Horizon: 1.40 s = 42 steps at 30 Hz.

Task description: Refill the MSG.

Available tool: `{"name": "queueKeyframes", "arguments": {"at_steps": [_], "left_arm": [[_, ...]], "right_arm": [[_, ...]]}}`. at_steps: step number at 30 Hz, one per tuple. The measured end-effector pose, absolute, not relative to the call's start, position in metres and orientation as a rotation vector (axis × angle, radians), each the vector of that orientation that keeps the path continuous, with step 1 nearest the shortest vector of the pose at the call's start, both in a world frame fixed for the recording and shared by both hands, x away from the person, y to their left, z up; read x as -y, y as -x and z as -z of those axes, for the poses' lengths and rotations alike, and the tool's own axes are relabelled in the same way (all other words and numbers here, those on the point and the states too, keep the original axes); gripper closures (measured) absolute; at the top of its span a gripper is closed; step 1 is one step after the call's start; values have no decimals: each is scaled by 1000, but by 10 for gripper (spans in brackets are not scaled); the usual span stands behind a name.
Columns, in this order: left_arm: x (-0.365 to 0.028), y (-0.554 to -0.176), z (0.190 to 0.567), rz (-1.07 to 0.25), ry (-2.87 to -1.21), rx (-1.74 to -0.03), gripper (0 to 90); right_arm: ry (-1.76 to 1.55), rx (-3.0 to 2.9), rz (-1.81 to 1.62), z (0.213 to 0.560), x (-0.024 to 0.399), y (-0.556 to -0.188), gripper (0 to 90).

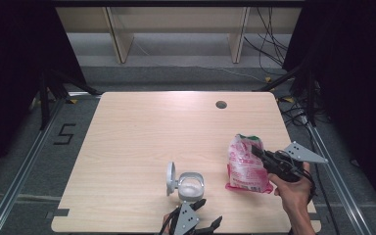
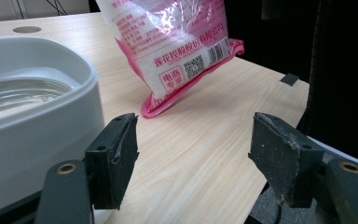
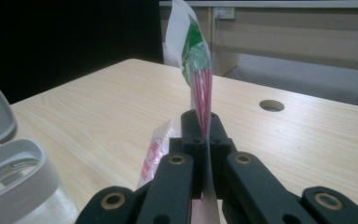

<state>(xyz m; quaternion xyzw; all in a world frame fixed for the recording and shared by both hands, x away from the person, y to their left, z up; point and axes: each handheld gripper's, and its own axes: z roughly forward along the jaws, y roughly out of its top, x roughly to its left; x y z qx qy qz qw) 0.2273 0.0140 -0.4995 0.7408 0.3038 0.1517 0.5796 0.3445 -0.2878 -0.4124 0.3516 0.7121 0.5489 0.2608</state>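
Observation:
A pink and white printed bag point(image 1: 245, 166) stands tilted at the table's right, its lower edge point(image 2: 161, 105) touching the wood. My right gripper point(image 1: 254, 151) is shut on the bag's upper edge, and the flattened film point(image 3: 200, 70) rises out between its jaws point(image 3: 203, 128). A pale grey container point(image 1: 191, 186) with its round lid point(image 1: 171, 178) hinged open stands near the front edge. My left gripper point(image 1: 208, 213) sits just in front of the container, open with nothing between its pads point(image 2: 193, 158). The container's wall point(image 2: 32, 126) is beside the left-hand pad.
A round cable hole point(image 1: 221, 104) lies in the far right of the wooden table point(image 1: 142, 137). The table's right edge point(image 2: 279, 74) runs close behind the bag. Wooden shelving and loose cables stand on the floor beyond the table.

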Motion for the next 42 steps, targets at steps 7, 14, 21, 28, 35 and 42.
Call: {"name": "queueKeyframes", "arguments": {"at_steps": [7, 14, 21, 28, 35, 42], "left_arm": [[-28, -227, 495, -341, -1732, -715, 310], [-37, -228, 492, -346, -1740, -693, 304], [-43, -224, 489, -319, -1727, -726, 304], [-50, -226, 488, -330, -1722, -719, 304], [-57, -228, 489, -318, -1744, -708, 306], [-61, -229, 488, -327, -1742, -704, 314]], "right_arm": [[-1003, -1925, -1454, 415, 292, -345, 900], [-1032, -1936, -1420, 417, 292, -346, 900], [-1086, -1955, -1368, 421, 293, -345, 900], [-1049, -1949, -1337, 424, 297, -350, 900], [-1051, -1948, -1294, 429, 300, -352, 900], [-1127, -1964, -1286, 430, 298, -350, 900]]}}
